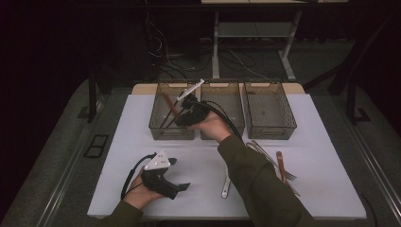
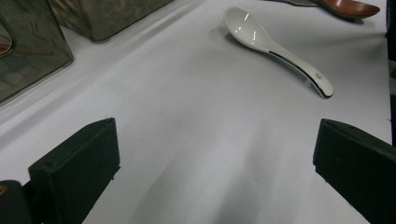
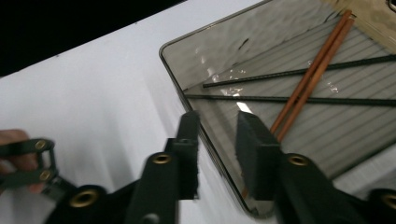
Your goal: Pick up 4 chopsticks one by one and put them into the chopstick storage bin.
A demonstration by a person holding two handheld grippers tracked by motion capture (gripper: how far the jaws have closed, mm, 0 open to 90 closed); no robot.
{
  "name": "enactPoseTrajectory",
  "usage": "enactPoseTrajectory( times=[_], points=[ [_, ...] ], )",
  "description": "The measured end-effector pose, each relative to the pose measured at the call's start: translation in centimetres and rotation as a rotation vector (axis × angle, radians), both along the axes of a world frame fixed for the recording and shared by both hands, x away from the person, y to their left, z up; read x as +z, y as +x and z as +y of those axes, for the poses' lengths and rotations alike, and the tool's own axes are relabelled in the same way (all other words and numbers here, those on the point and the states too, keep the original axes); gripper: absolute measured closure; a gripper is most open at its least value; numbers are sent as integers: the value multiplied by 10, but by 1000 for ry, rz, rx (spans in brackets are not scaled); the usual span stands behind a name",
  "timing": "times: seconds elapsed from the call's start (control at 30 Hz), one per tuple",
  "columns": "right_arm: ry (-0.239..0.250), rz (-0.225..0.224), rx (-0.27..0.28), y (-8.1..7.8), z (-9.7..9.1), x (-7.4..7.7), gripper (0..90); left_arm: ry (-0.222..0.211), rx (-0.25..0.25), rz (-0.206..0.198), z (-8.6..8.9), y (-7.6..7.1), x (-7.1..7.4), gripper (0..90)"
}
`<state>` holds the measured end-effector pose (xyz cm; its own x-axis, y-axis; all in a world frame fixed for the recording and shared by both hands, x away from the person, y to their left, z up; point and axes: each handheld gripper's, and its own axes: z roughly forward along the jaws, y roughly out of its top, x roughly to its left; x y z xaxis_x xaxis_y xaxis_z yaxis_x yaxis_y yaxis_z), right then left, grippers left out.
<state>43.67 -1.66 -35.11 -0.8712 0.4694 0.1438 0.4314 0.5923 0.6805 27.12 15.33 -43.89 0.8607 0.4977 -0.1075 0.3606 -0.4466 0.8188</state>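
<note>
Seen from the high view, a white counter (image 1: 142,142) is shown with three clear bins lined up along its far edge, in the upper middle of the frame. The right gripper (image 1: 182,117) is held over the left bin (image 1: 171,131), where a pair of brown chopsticks (image 1: 169,105) and some dark ones already lie. The middle bin (image 1: 222,130) and the right bin (image 1: 269,128) look empty or nearly so. At the lower left, the left gripper (image 1: 179,178) is held low over the bare counter. Left unsorted at the lower right are a white spoon (image 1: 226,185), metal forks (image 1: 272,161) and a brown utensil (image 1: 280,164).

From the left gripper view, the left gripper (image 2: 215,154) is seen with its jaws spread wide and nothing between them. The white spoon (image 2: 275,49) lies ahead at the upper right, well apart from the jaws, and the tip of the brown utensil (image 2: 350,7) shows at the top edge.

From the right gripper view, the right gripper (image 3: 217,144) is seen with a narrow gap between its jaws; nothing can be made out in that gap. Just beyond the jaws sits the left bin (image 3: 187,93), with the brown chopsticks (image 3: 313,77) crossing two dark chopsticks (image 3: 289,99) on its ribbed floor.

The sorting is judged to be partly done: the chopsticks are binned, while the spoon, forks and brown utensil are yet to be put away.
</note>
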Motion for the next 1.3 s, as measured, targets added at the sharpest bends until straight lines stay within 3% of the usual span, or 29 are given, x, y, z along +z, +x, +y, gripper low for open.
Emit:
enactPoseTrajectory(
  times=[0.23,0.47,1.07,1.3],
  points=[
    [29,-12,-9,-3,-30,7,499,15,-4,-4,-1,0,-1,0],
    [66,-11,-47,-11,-62,10,405,15,-4,-2,-1,0,-1,0],
    [129,-64,-50,-39,-132,9,323,20,8,6,1,-1,-2,0],
    [147,-68,-74,-51,-160,0,314,21,18,6,2,-1,-2,0]
  ],
)
